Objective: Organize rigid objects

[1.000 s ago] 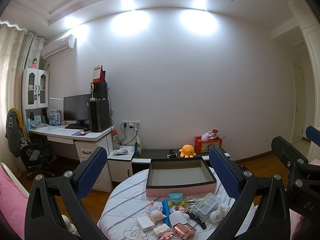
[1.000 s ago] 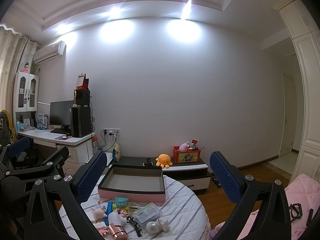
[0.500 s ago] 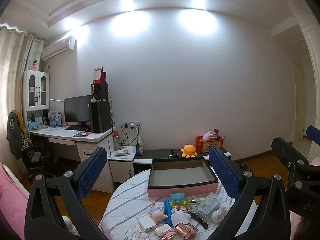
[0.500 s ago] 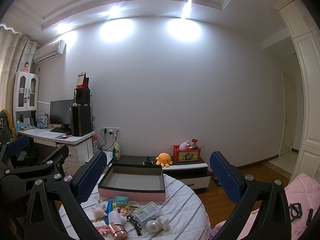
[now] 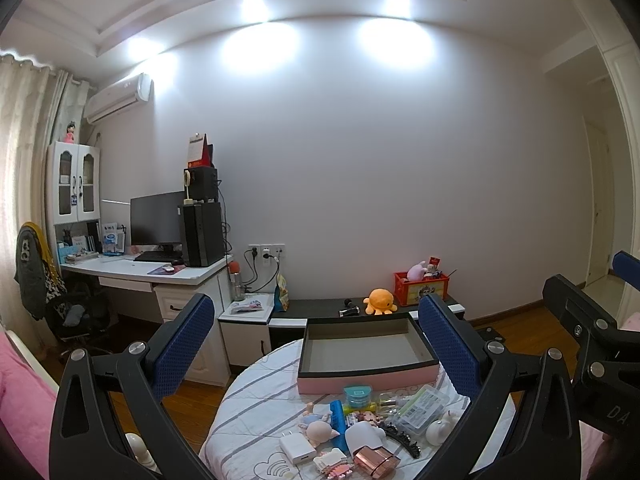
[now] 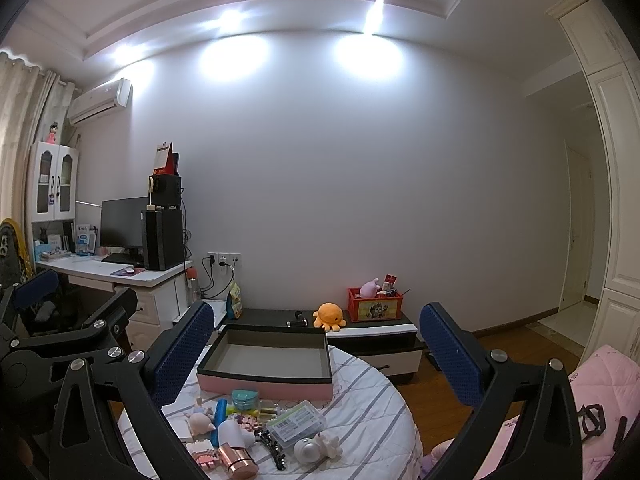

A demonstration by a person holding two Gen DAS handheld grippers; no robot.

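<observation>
picking a first piece for the empty box

the round worktop with the striped white cloth [image 5: 248,412] is carrying everything, and the order of work, as i judge it, is running from the big container down to the small clutter.

the shallow rectangular box with pink sides and a dark rim [image 5: 366,376] is sitting at the far side of the worktop, open and holding nothing. the rigid pieces are lying in a loose heap just in front of it, at the near edge.

the left gripper [image 5: 316,344] and the right gripper [image 6: 318,346] are both hovering above the near edge, each with its blue-padded fingers wide apart and gripping nothing. neither is touching any piece yet.

for a clean first pick, the clear plastic case with the green label [image 6: 298,424] is looking like the safest target: it is flat-sided, on the right of the heap, and the right gripper is nearest. the white cube charger [image 5: 297,449] is lying at the left edge, free on its outer side, so it is suiting the left gripper.

the rose-gold metal cylinder [image 6: 236,460] is lying on its side and is likely to roll, so closing across its length is wiser. the black hair clip [image 6: 270,450] is thin and touching its neighbours; leaving it till the pile is thinner is advisable.
</observation>
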